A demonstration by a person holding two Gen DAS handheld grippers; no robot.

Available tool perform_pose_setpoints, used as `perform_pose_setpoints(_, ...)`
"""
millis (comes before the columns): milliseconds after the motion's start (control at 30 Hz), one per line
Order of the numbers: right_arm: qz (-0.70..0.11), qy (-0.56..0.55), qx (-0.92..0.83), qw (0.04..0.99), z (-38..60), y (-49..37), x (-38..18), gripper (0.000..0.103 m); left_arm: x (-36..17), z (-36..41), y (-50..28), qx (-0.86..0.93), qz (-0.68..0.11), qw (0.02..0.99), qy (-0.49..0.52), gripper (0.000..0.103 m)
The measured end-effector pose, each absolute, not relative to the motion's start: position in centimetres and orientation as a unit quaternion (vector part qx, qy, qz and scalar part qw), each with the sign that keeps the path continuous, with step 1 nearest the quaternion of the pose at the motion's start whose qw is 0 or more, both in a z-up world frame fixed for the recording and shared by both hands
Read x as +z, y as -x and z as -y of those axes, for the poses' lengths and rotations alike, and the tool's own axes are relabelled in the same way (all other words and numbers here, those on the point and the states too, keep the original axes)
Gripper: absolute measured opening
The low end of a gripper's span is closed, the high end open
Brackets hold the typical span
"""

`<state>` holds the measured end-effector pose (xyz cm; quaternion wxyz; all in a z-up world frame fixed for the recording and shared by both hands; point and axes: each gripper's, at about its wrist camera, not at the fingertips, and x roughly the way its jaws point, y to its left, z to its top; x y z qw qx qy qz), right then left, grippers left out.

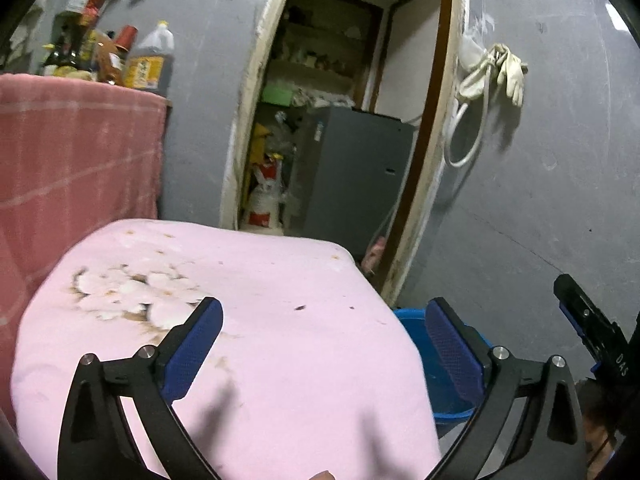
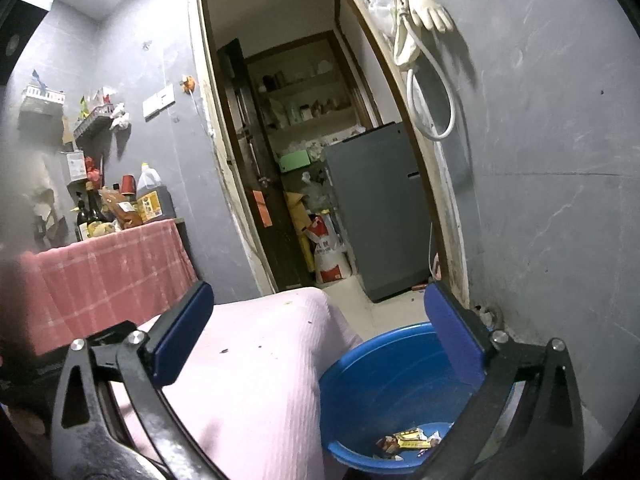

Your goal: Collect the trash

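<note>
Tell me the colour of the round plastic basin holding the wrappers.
Blue; the round plastic basin shows best in the right wrist view.

Both grippers' fingers (image 1: 196,344) (image 2: 182,332) wide apart, empty.

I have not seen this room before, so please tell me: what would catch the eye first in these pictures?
The round blue plastic basin on the floor draws the eye first, with crumpled snack wrappers at its bottom. Beside it, to the left, the stained pink cloth-covered table fills the foreground. Above, pale rubber gloves hang on the grey wall, right of the doorway.
</note>
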<state>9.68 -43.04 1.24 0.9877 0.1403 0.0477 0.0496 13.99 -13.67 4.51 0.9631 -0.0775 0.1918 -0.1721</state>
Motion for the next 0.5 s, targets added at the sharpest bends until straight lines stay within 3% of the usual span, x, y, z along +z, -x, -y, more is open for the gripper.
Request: perform_pose_setpoints(500,-0.029,-0.131,0.038,0.99,40.8,-2.8,0.2,0.103,3.9,10.1,-7.7,-0.133,-0.146,0.977,0.081,0.1)
